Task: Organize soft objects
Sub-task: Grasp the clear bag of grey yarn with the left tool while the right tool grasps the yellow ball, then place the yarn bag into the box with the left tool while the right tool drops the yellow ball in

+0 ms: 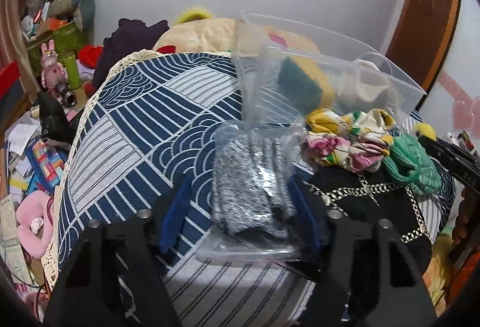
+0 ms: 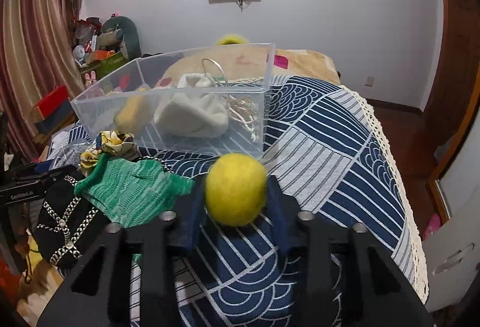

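In the left wrist view my left gripper has its blue fingers around a clear plastic bag holding grey knit fabric; the left finger stands apart from the bag, so I cannot tell if it grips. In the right wrist view my right gripper is shut on a yellow felt ball. A clear plastic bin stands beyond, holding a sponge, a white cloth and cord. A green knit piece, a floral scrunchie and a black chained item lie on the table.
The table has a blue and white patterned cloth with a lace edge. Clutter and toys lie on the floor at left. A beige blanket is behind the table. A wooden door is at right.
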The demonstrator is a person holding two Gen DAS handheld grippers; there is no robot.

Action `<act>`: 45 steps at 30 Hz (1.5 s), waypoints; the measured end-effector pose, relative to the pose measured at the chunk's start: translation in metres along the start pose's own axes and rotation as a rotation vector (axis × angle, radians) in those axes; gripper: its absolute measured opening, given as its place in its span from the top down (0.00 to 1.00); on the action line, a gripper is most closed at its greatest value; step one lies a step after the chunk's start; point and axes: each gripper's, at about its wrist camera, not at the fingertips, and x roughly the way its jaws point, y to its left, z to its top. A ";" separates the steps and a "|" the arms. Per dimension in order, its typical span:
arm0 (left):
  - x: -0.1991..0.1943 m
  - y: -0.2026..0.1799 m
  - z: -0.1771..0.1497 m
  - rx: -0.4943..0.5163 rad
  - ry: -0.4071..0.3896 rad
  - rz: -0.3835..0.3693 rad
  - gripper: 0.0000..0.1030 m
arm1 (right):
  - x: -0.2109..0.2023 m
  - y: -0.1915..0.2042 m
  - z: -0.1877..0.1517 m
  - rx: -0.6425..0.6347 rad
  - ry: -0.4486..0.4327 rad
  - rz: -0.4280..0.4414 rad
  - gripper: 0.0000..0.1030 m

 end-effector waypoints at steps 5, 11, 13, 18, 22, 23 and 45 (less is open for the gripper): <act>-0.006 -0.009 0.000 0.031 0.001 0.004 0.66 | -0.009 -0.006 0.001 0.009 -0.028 -0.005 0.67; -0.020 -0.012 0.004 0.024 -0.024 0.000 0.70 | -0.024 0.000 0.005 0.006 -0.069 -0.003 0.67; -0.030 -0.013 0.008 0.019 -0.050 0.003 0.70 | -0.028 0.000 0.007 0.005 -0.084 -0.009 0.67; -0.054 -0.012 0.021 0.011 -0.124 -0.002 0.70 | -0.037 0.005 0.016 -0.006 -0.122 -0.005 0.67; -0.067 -0.017 0.036 0.029 -0.174 -0.005 0.70 | -0.042 0.011 0.023 -0.027 -0.152 -0.001 0.67; -0.070 -0.019 0.041 0.037 -0.188 -0.004 0.70 | -0.043 0.013 0.026 -0.032 -0.157 -0.003 0.67; -0.028 -0.045 0.104 0.081 -0.192 -0.016 0.70 | -0.025 0.018 0.076 -0.036 -0.232 0.013 0.67</act>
